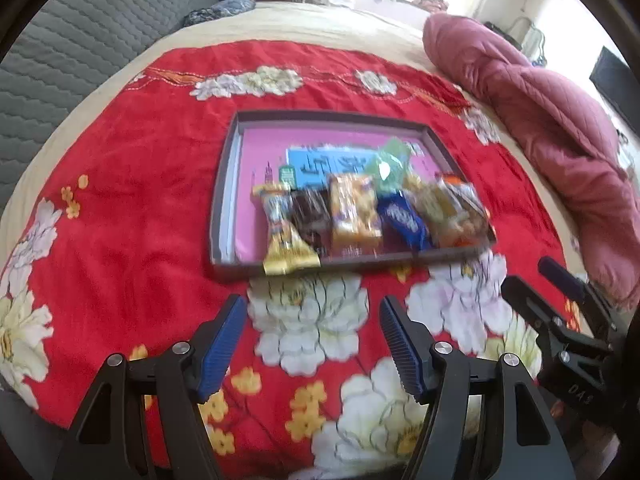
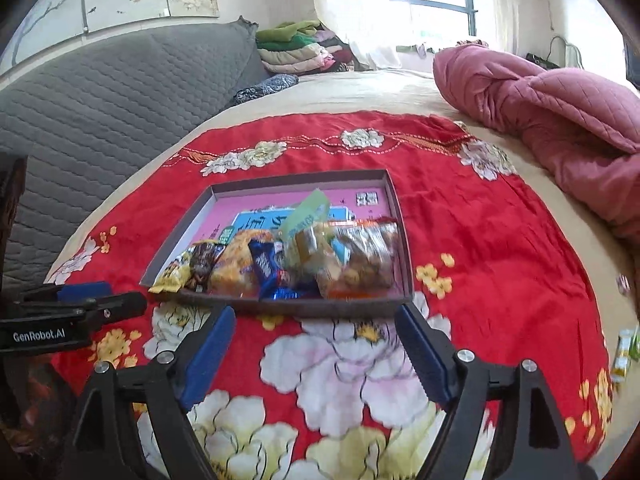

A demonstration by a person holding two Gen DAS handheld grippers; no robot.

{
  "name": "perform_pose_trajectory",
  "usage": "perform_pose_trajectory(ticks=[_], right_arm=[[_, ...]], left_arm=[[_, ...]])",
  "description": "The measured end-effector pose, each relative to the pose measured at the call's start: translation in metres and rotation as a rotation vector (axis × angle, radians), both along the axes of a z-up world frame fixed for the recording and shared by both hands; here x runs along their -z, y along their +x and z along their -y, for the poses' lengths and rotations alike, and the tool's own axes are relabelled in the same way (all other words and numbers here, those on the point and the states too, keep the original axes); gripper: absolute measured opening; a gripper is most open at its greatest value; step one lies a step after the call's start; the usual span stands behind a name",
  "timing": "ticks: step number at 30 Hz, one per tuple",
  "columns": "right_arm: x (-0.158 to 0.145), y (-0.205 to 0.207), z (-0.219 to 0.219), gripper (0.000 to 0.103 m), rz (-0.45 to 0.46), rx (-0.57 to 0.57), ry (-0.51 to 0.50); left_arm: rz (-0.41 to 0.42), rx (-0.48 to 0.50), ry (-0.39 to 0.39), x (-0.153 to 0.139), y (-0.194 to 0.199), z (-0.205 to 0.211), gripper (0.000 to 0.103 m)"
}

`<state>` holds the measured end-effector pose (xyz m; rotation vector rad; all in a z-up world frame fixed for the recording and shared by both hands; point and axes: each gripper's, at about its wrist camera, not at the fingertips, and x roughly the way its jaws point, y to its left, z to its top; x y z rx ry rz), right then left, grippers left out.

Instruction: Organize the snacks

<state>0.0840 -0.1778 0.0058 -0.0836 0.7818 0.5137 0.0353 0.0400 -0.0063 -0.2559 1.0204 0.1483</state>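
Note:
A shallow grey box with a pink floor [image 1: 226, 184] [image 2: 396, 208] lies on the red flowered cloth. Several wrapped snacks line its near side: a yellow packet [image 1: 284, 236] [image 2: 172, 274] hanging over the near rim, a dark brown one [image 1: 310, 216], an orange one [image 1: 354, 212] [image 2: 236, 264], a blue one [image 1: 404, 220] [image 2: 266, 266], a clear bag of brown pieces [image 1: 456, 208] [image 2: 364, 256] and a green packet [image 1: 390, 162] [image 2: 308, 212]. My left gripper [image 1: 312, 344] is open over the cloth in front of the box, nothing between its blue pads. My right gripper [image 2: 316, 356] is open too, also short of the box.
The red cloth [image 1: 140, 160] covers a beige bed. A pink quilt [image 1: 560, 132] [image 2: 560, 120] is bunched at the right, a grey padded headboard [image 2: 100, 92] at the left, folded clothes [image 2: 296, 50] behind. More small packets [image 2: 624, 352] lie at the cloth's right edge.

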Motion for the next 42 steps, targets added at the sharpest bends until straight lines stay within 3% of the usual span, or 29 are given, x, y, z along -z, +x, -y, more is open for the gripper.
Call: perform_pose_trajectory(ticks=[8,42], right_arm=[[0.004,-0.016,0.006,0.084,-0.008,0.004,-0.032],[0.004,-0.020,0.004,0.084,0.006,0.005,-0.056]], left_arm=[[-0.028,0.012,-0.012,0.006,-0.020,0.011,0.071],[-0.020,0.009,0.023,0.001,-0.019,0.014,0.071]])
